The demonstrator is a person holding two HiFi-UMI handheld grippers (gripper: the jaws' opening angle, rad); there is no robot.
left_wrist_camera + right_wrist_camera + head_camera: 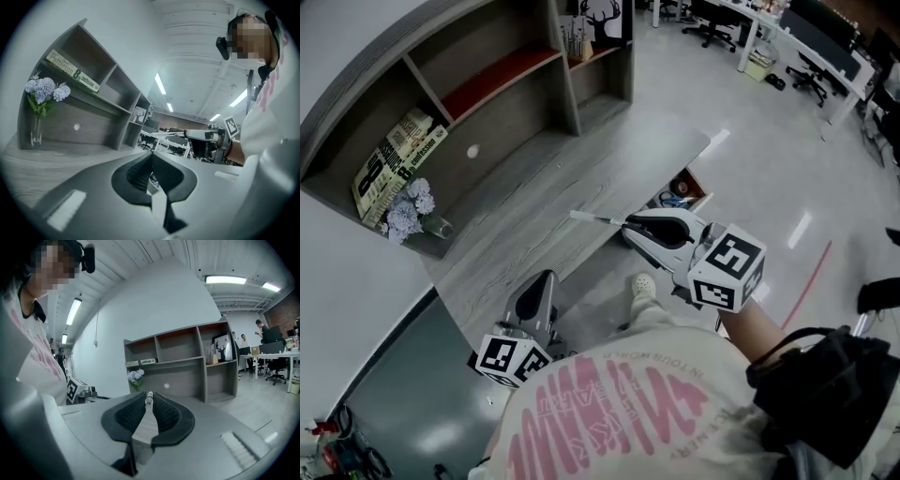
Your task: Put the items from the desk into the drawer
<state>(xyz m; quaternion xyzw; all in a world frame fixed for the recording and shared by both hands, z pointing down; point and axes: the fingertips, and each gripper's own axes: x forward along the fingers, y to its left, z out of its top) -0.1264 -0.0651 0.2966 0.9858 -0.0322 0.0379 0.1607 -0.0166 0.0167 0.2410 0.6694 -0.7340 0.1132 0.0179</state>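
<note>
right claw [628, 223] clamped on thin white stick [596, 219] — held above tabletop [525, 216] front edge, near open drawer [701, 184] | left claw [546, 279] fully closed, empty — at tabletop's near end

A thin white stick [598, 219] — level above the desk [520, 230]
The right gripper [630, 225] pinches one end; the drawer [701, 190] stands open, things inside.

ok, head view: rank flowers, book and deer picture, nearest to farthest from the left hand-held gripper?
From the left hand-held gripper, in the head view:
1. flowers: back left of the desk.
2. book: on the shelf, just above the flowers.
3. deer picture: far right end of the shelf.
</note>
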